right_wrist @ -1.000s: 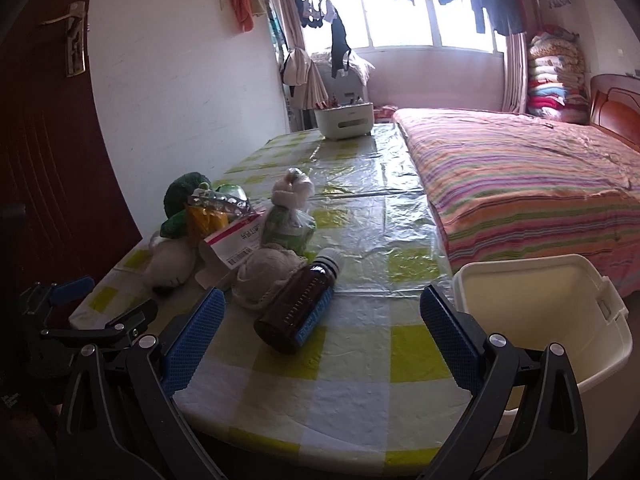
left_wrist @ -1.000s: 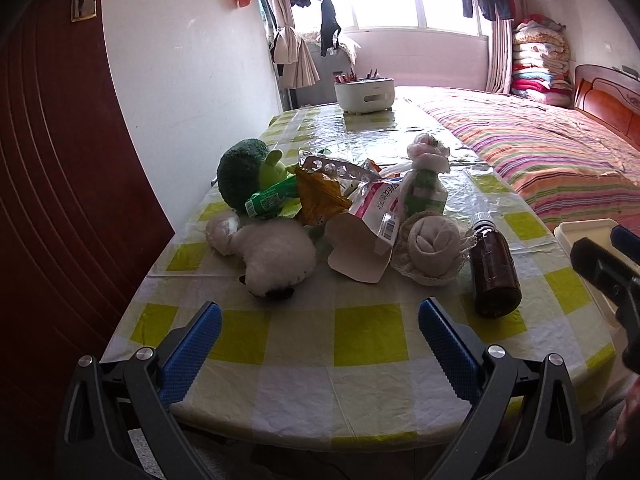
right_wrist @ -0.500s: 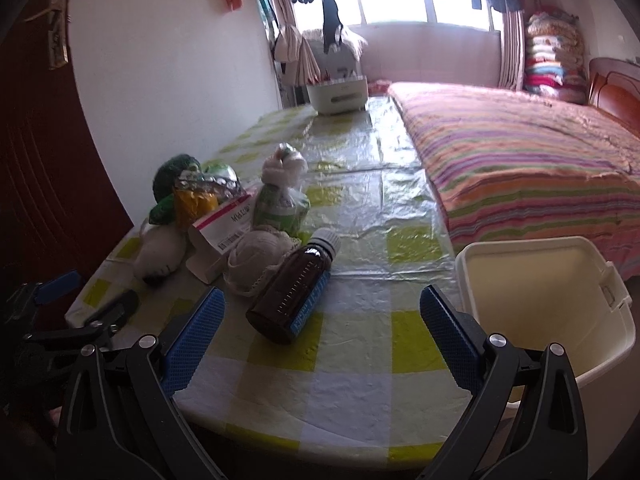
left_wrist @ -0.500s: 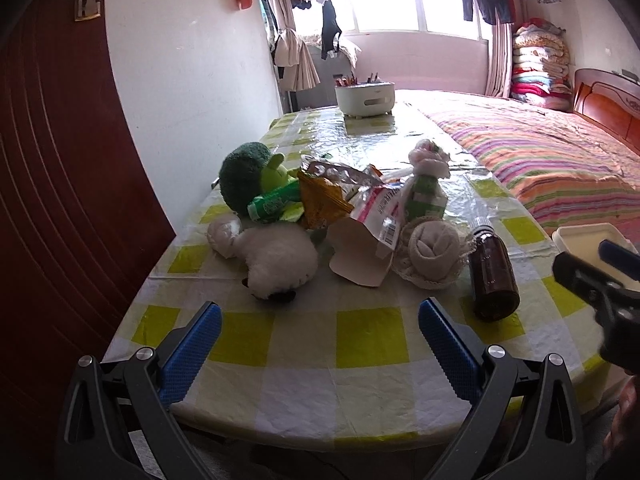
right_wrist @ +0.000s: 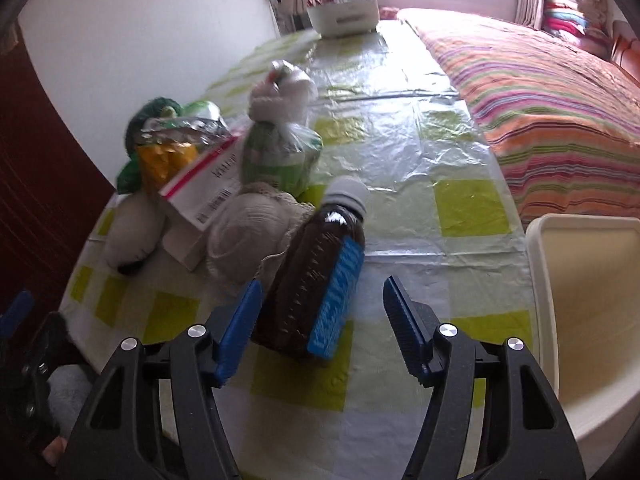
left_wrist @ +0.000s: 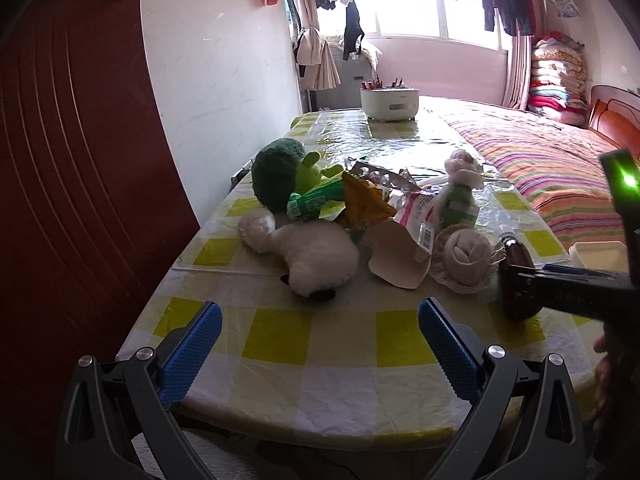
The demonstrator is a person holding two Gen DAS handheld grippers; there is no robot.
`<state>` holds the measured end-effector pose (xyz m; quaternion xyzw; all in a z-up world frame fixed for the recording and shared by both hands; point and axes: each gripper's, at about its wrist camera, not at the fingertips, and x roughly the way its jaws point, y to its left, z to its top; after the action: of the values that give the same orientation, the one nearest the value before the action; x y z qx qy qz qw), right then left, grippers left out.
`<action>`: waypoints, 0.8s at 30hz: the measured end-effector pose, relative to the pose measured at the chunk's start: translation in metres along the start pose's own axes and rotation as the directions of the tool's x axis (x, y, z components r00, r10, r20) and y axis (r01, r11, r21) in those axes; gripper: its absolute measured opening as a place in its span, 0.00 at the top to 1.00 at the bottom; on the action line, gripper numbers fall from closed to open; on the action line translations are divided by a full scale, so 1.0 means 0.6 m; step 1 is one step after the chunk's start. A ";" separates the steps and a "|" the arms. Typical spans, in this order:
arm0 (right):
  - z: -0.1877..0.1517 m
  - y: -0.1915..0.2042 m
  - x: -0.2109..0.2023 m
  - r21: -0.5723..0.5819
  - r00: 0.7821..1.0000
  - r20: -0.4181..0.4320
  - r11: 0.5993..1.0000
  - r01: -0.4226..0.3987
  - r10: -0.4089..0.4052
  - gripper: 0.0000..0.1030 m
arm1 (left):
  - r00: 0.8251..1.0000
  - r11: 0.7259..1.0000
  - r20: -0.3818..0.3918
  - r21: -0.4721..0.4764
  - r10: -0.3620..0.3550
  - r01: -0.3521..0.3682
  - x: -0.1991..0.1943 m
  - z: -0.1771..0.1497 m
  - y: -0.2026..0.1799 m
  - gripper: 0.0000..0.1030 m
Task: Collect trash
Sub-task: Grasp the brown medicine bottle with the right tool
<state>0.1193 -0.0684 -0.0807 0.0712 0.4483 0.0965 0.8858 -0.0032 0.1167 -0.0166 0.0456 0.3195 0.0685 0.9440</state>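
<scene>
Ribbed brown bottle (right_wrist: 316, 280) (between tongs (right_wrist: 320, 316))

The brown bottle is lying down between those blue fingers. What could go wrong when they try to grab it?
The brown bottle is round and on its side, so it might roll or squirt out as the right gripper closes; the fingers aren't touching it yet. The left finger is also right beside the white sock ball and could snag it. If it slips, it may miss the cream bin.

Two low wrist views along the table (left_wrist: 280, 344), sharing its clutter
</scene>
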 end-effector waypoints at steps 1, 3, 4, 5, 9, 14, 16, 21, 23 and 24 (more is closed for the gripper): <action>0.003 0.001 0.009 -0.006 1.000 -0.020 1.000 0.006 -0.006 0.41 | 1.000 1.000 0.000 -0.001 0.001 -0.001 0.001 0.000 0.002 0.07; 0.007 0.000 0.024 -0.003 0.998 -0.059 1.000 -0.002 0.002 0.45 | 1.000 1.000 -0.003 -0.004 0.004 -0.004 0.002 0.000 0.005 0.07; 0.009 -0.001 0.030 -0.004 0.998 -0.068 1.000 -0.006 0.006 0.48 | 1.000 1.000 -0.004 -0.006 0.005 -0.005 0.003 0.000 0.006 0.07; 0.011 -0.001 0.031 -0.016 0.998 -0.062 1.000 0.003 -0.004 0.52 | 1.000 1.000 -0.007 -0.008 0.007 -0.007 0.005 -0.001 0.007 0.07; 0.027 0.003 0.044 -0.075 0.996 -0.089 0.997 0.017 -0.024 0.59 | 1.000 1.000 -0.019 -0.009 0.012 -0.013 0.013 -0.001 0.008 0.07; 0.036 -0.013 0.044 -0.082 0.997 -0.075 0.997 0.007 -0.014 0.59 | 0.999 1.000 -0.023 0.000 0.022 -0.022 0.015 -0.002 0.005 0.07; 0.035 -0.029 0.037 -0.050 0.999 -0.054 0.999 -0.011 0.009 0.59 | 0.999 1.000 -0.022 0.004 0.027 -0.027 0.017 -0.001 0.004 0.07; 0.031 -0.062 0.001 0.025 0.997 0.027 0.997 -0.068 0.068 0.59 | 0.999 0.999 -0.016 0.003 0.032 -0.032 0.027 0.011 0.002 0.07; 0.031 -0.073 -0.010 0.048 0.995 0.053 0.995 -0.087 0.084 0.59 | 1.000 1.000 -0.009 0.001 0.025 -0.025 0.032 0.022 0.000 0.07; 0.030 -0.077 -0.015 0.058 0.993 0.065 0.993 -0.099 0.095 0.59 | 1.000 1.000 -0.005 -0.003 0.008 -0.009 0.035 0.029 -0.001 0.07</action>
<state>0.1335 -0.1162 -0.0732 0.1228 0.4193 0.1235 0.8910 0.0239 0.1190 -0.0155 0.0454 0.3214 0.0731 0.9430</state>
